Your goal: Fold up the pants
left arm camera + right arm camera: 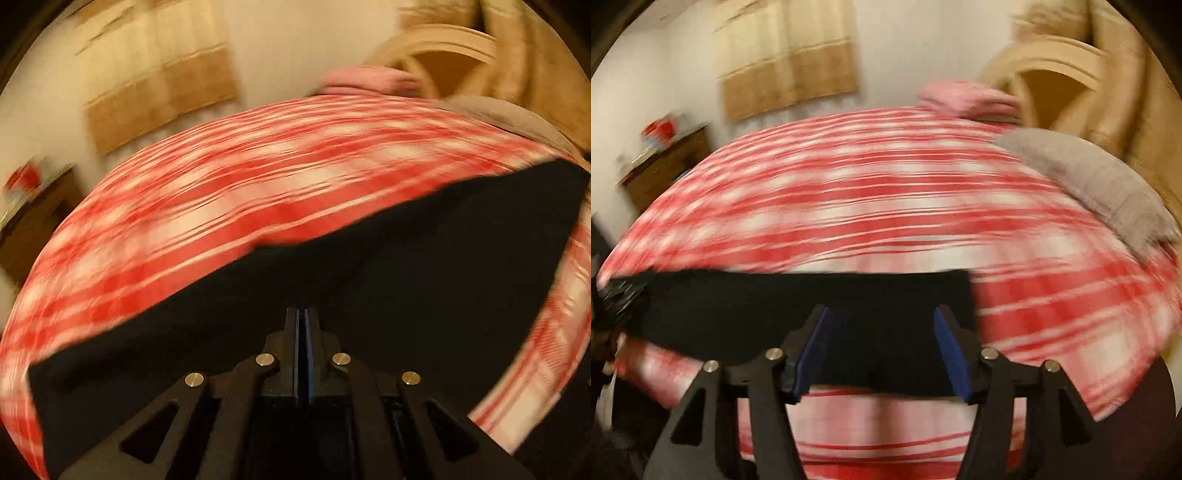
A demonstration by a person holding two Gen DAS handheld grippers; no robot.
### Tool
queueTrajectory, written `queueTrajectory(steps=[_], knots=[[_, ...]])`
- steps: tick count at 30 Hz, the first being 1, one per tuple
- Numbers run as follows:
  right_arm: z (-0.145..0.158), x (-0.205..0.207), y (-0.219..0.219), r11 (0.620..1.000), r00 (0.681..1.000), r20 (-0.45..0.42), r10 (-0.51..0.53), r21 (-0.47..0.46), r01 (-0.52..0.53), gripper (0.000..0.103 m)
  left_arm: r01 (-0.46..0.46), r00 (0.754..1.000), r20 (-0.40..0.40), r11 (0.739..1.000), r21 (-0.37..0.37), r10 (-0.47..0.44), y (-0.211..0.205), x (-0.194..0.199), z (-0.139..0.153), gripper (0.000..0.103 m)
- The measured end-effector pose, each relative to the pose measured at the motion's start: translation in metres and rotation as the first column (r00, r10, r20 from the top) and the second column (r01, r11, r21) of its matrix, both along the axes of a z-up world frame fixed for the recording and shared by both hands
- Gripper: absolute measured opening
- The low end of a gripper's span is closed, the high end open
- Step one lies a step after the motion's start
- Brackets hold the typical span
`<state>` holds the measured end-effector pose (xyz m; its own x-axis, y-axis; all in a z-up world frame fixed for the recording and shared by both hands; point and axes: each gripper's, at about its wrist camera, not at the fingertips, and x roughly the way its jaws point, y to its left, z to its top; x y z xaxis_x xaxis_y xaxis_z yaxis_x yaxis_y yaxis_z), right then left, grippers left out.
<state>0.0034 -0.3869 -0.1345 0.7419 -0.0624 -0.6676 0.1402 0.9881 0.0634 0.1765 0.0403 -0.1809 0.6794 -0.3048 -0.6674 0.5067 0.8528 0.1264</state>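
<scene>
Both views blurred; left claw (304,325) pinched together, grip on pants (369,280) unclear; right claw (882,354) spread.

Warm, dim indoor light on both my wrist feeds. Heavy motion blur smears the checked bedspread (221,192) into streaks; the pants (798,310) read as flat black, detail lost. Fisheye bends the edges, corners vignette to dark.

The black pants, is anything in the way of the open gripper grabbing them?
Nothing visible is. The right gripper is open with the black pants directly between and beyond its fingers, lying on the red checked bedspread. The grey blanket sits off to the side.
</scene>
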Motion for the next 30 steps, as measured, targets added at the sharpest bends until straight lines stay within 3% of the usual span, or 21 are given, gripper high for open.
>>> queueTrajectory(steps=[3,6,8,10,11,15,18,20,21,22,25,27,30], knots=[[-0.006,0.017,0.06,0.988,0.989,-0.014,0.15,-0.035,-0.151,0.066,-0.165,0.986,0.018,0.985,-0.055,0.166,0.055,0.009,0.011,0.003],[-0.018,0.028,0.098,0.971,0.972,-0.015,0.236,-0.039,-0.236,0.067,-0.322,0.945,0.053,0.946,-0.028,0.323,0.11,0.022,0.017,0.003],[-0.03,0.036,0.118,0.958,0.958,-0.018,0.285,-0.014,-0.285,0.067,-0.384,0.923,0.011,0.921,-0.061,0.386,0.146,0.03,0.015,0.003],[-0.043,0.042,0.131,0.949,0.949,-0.03,0.314,0.007,-0.314,0.067,-0.367,0.93,-0.086,0.913,-0.18,0.357,0.173,0.035,0.01,0.003],[-0.048,0.043,0.135,0.948,0.947,-0.037,0.32,0.011,-0.32,0.067,-0.368,0.93,-0.098,0.907,-0.206,0.355,0.178,0.036,0.01,0.003],[-0.067,0.047,0.148,0.934,0.932,-0.067,0.356,0.041,-0.354,0.067,-0.374,0.927,-0.096,0.902,-0.215,0.361,0.178,0.041,0.013,0.003],[-0.072,0.046,0.149,0.935,0.933,-0.069,0.354,0.058,-0.351,0.067,-0.393,0.919,-0.075,0.877,-0.277,0.388,0.184,0.04,0.023,0.005],[-0.072,0.044,0.148,0.934,0.933,-0.06,0.354,0.067,-0.35,0.067,-0.402,0.915,-0.081,0.878,-0.258,0.395,0.185,0.038,0.026,0.028],[-0.072,0.042,0.145,0.934,0.934,-0.05,0.354,0.076,-0.35,0.068,-0.412,0.91,-0.062,0.881,-0.232,0.409,0.185,0.034,0.026,0.055],[-0.07,0.04,0.143,0.931,0.933,-0.04,0.358,0.083,-0.354,0.068,-0.434,0.897,-0.013,0.879,-0.198,0.441,0.185,0.027,0.027,0.072],[-0.069,0.036,0.145,0.92,0.924,-0.015,0.383,0.093,-0.38,0.08,-0.44,0.892,0.008,0.873,-0.213,0.452,0.195,0.016,0.028,0.077],[-0.07,0.036,0.149,0.916,0.919,-0.006,0.393,0.086,-0.391,0.081,-0.431,0.9,-0.041,0.87,-0.238,0.435,0.198,0.018,0.023,0.077],[-0.075,0.039,0.155,0.912,0.916,-0.014,0.402,0.096,-0.399,0.081,-0.412,0.91,-0.039,0.892,-0.188,0.412,0.187,0.024,0.014,0.077]])
